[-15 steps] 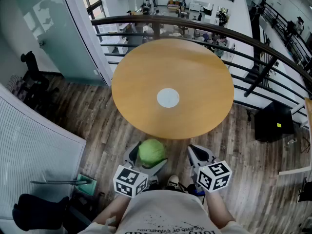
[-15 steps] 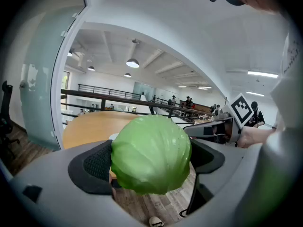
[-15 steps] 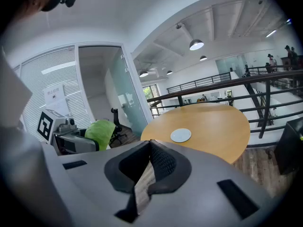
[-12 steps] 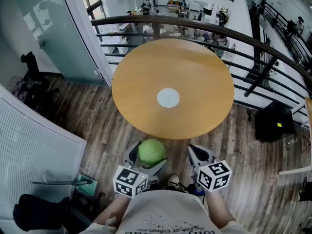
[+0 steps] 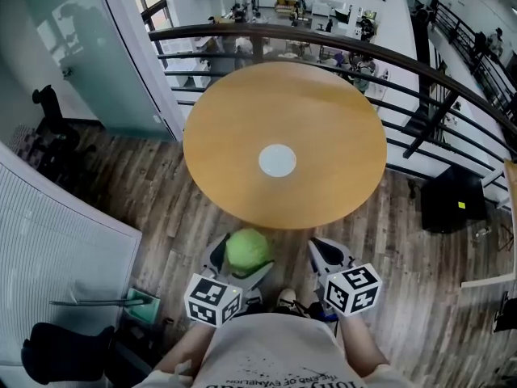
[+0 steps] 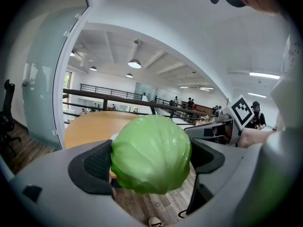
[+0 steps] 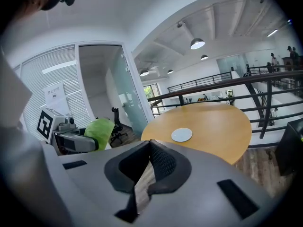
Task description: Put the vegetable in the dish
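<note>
A round green cabbage [image 5: 247,248] sits between the jaws of my left gripper [image 5: 244,259], held over the wooden floor just short of the table's near edge. In the left gripper view the cabbage [image 6: 151,145] fills the gap and both dark pads press on its sides. My right gripper [image 5: 327,257] hangs beside it at the right, shut and empty, its pads [image 7: 163,162] meeting at the tips. The white dish [image 5: 277,160] lies at the middle of the round wooden table [image 5: 331,111], well ahead of both grippers. The right gripper view also shows the dish [image 7: 182,135].
A dark curved railing [image 5: 363,51] runs behind the table, with an open office below it. A black box [image 5: 452,200] stands on the floor at the right. At the left are a glass wall and an office chair [image 5: 48,107]. A black chair [image 5: 56,354] is at the bottom left.
</note>
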{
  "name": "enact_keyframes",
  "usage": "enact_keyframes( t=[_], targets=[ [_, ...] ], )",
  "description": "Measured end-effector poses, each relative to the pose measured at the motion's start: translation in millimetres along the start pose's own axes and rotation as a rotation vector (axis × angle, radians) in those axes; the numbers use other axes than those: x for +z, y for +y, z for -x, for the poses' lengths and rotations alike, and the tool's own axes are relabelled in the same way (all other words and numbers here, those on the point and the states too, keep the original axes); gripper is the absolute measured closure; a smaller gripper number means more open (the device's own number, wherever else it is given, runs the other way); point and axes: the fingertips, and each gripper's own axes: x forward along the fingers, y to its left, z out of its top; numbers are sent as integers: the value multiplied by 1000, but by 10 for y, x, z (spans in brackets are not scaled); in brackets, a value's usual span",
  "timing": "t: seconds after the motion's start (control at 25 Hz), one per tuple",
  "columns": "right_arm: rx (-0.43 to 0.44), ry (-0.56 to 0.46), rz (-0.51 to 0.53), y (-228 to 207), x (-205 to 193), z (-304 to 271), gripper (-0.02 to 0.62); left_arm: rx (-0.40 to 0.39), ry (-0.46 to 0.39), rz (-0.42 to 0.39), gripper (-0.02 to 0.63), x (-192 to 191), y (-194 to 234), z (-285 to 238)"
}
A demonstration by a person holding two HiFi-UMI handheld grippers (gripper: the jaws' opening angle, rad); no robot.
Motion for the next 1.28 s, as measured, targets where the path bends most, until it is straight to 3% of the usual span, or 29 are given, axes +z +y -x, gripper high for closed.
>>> enact_keyframes(
  t=[0.24,0.96,1.28],
  targets=[
    [-40,-27,42,-44,83,88,571,-13,-2,9,111,18,-62,-22],
    [-165,-69,16,-392,238,449,571,-72,0,-29,110,79,-202,-49],
    [-185,-63,9,-325,198,535,571,-96,12,-40,110,111,-182,-46]
  ],
)
